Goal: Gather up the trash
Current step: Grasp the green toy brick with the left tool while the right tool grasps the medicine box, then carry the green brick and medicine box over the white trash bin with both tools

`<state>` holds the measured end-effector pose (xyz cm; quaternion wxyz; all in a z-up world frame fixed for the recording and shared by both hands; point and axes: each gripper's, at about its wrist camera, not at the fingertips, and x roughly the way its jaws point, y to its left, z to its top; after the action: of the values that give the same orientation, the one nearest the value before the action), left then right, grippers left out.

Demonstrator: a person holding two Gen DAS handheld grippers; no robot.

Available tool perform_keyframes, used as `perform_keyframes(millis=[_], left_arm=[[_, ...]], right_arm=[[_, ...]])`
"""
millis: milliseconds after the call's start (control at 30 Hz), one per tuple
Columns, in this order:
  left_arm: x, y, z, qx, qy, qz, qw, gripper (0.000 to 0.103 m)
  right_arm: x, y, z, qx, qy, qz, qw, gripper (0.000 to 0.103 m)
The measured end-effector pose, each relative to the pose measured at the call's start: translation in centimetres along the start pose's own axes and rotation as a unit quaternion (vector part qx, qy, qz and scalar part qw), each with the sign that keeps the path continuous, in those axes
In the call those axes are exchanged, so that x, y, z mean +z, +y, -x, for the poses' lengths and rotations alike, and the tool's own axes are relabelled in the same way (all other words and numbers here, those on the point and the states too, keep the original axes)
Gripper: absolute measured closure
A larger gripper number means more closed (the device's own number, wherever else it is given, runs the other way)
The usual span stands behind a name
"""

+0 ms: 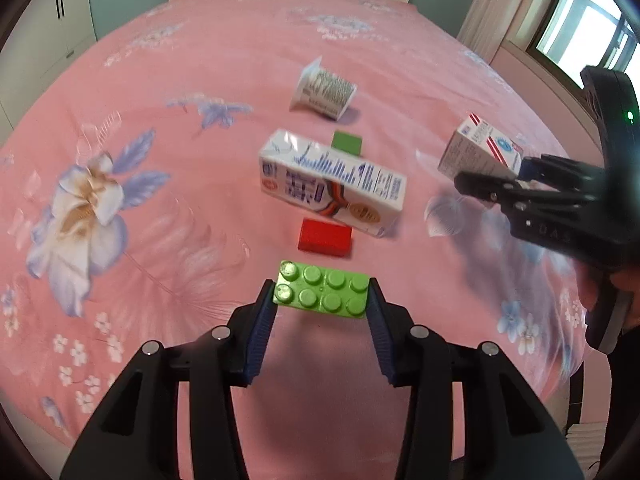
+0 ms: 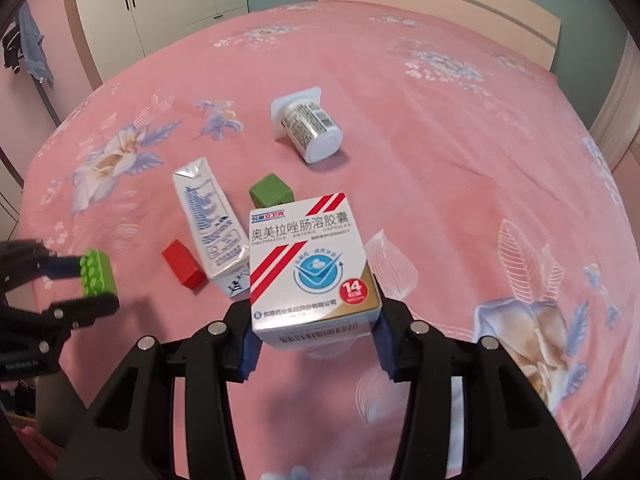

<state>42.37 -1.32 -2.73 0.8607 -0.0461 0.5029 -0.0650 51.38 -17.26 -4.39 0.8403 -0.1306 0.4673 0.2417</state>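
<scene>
Pink floral bedspread (image 2: 440, 128) covering a bed, filling both views. Lying on it, in the middle, a white and blue milk carton (image 1: 332, 186) on its side; farther back, a white yogurt cup (image 2: 308, 128) tipped over. Just beside the carton, a red block (image 1: 325, 237) on the near side and a dark green cube (image 1: 347, 142) on the far side, both resting on the fabric. Lifted clear of the bed, a white medicine box (image 2: 312, 268) with red stripes, clamped at its lower sides in the right claw (image 2: 314, 330). Smallest in hand, a lime green studded brick (image 1: 322, 290), pinched at its two short ends in the left claw (image 1: 322, 312), also off the bed. Likely risks from here: thin cardboard buckling under the squeeze and slipping out on a quick swing; the smooth brick, gripped only at the pad tips, twisting loose; the two claws, close together, knocking each other. No bin in sight, so drop point unknown. Carton and cup not yet collected.
</scene>
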Motion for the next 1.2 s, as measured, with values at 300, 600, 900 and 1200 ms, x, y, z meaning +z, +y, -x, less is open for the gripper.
perform_keyframes(millis=[300,600,900,1200], left_arm=[[2.2,-0.7,7.8,0.038,-0.054,-0.048,0.9967,0.056],[1.4,-2.5,16.1,0.038,-0.106,-0.082,0.9902,0.056],[-2.5,-3.8,21.5,0.033,-0.139,-0.119,0.9825,0.056],[-7.7,-3.5,25.3,0.030,-0.157,-0.147,0.9761,0.056]], right_arm=[[-1.1,2.7,8.8,-0.029,-0.029,0.011,0.999,0.055],[-2.8,6.6,17.6,-0.042,-0.067,0.026,0.996,0.056],[-5.1,11.5,24.3,-0.051,-0.097,0.049,0.993,0.056],[-8.5,15.7,28.4,-0.047,-0.113,0.065,0.990,0.055]])
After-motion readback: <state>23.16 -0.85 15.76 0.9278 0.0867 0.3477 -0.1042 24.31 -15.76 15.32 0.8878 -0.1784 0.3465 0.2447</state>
